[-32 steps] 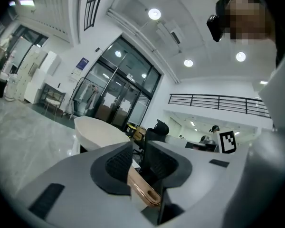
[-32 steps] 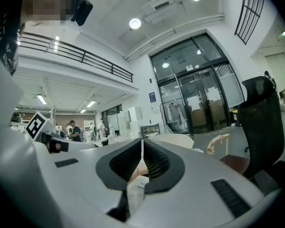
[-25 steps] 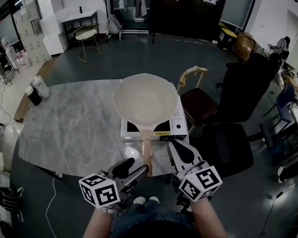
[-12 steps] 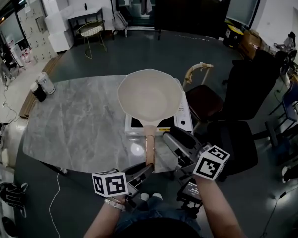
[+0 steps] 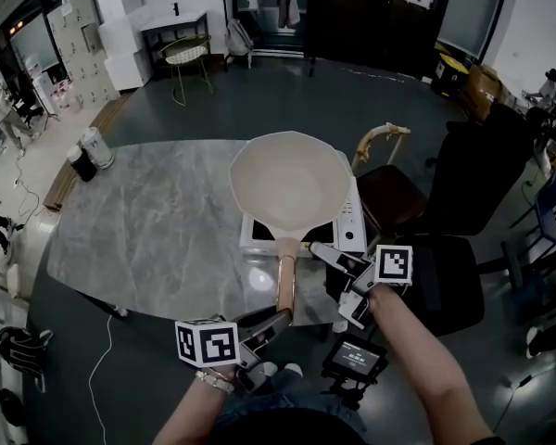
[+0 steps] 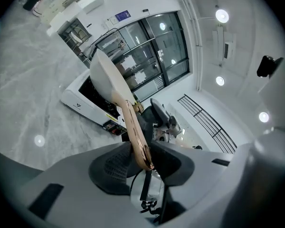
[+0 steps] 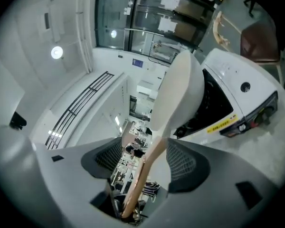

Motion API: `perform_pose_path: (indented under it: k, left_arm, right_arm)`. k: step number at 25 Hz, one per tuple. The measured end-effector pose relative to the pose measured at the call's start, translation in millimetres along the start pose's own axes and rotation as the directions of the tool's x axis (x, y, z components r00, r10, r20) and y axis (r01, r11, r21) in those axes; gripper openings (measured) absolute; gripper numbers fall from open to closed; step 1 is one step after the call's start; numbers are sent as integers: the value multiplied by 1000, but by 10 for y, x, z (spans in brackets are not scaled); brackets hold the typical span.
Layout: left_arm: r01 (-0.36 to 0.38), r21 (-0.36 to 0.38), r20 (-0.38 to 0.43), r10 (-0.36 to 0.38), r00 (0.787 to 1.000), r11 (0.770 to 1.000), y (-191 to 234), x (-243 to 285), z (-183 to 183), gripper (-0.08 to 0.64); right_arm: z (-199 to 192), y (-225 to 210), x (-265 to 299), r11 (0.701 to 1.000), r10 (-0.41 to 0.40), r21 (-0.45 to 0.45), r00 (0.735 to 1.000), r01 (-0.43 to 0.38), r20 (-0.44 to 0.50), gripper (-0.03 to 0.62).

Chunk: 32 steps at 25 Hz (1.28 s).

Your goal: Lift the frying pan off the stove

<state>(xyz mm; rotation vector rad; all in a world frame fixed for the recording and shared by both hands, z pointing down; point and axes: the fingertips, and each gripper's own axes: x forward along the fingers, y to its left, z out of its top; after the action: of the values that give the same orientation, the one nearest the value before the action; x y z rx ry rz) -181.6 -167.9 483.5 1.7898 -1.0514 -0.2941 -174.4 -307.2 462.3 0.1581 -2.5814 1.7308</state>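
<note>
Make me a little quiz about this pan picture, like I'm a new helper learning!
1. What does the frying pan sit on?
2. Which gripper clamps the pan's handle? A) left gripper B) right gripper
3. True or false: food lies in the pan.
Key: 1. The white stove. 2. A; its jaws have just been closing onto the handle's end; the right gripper's have been opening and stand apart. 3. False; it's empty.

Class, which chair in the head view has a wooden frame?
The red-seated chair beside the stove: its curved back is pale wood. The office chair to its right is all black; the far chair is wire-framed.
</note>
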Motion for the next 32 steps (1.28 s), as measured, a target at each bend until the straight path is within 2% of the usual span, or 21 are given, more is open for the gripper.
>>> perform_pose_path:
  k: [3, 9, 13, 19, 21, 24, 32]
  left_arm:
    - [-13, -3, 1, 13, 1000, 1000, -9, 9, -4, 141]
    - [-32, 1, 3, 32, 999, 999, 2, 15, -8, 141]
    - [-48, 9, -2, 48, 999, 999, -5, 33, -17, 141]
    - [-62, 19, -8, 62, 998, 998, -32, 20, -15, 140]
    - [-70, 22, -10, 70, 997, 997, -34, 19, -12, 140]
    - [-87, 28, -2, 88, 996, 996, -7, 13, 5, 140]
    - [-104, 44, 21, 103, 994, 994, 14, -4, 9, 138]
  right_arm:
    - [-177, -176, 186, 999, -7, 46, 997, 11, -75, 290]
    - [-329, -206, 560, 990, 32, 139, 988, -11, -149, 290]
    - [-315, -326, 712, 986, 17, 168, 980, 16, -197, 288]
    - [-398, -281, 981, 987, 70, 161, 950, -21, -305, 281]
    - [-363, -293, 1053, 988, 75, 150, 951, -30, -300, 279]
    - [-305, -313, 1128, 986, 78, 163, 962, -35, -263, 229]
    - [-294, -283, 1128, 988, 70, 150, 968, -34, -240, 218]
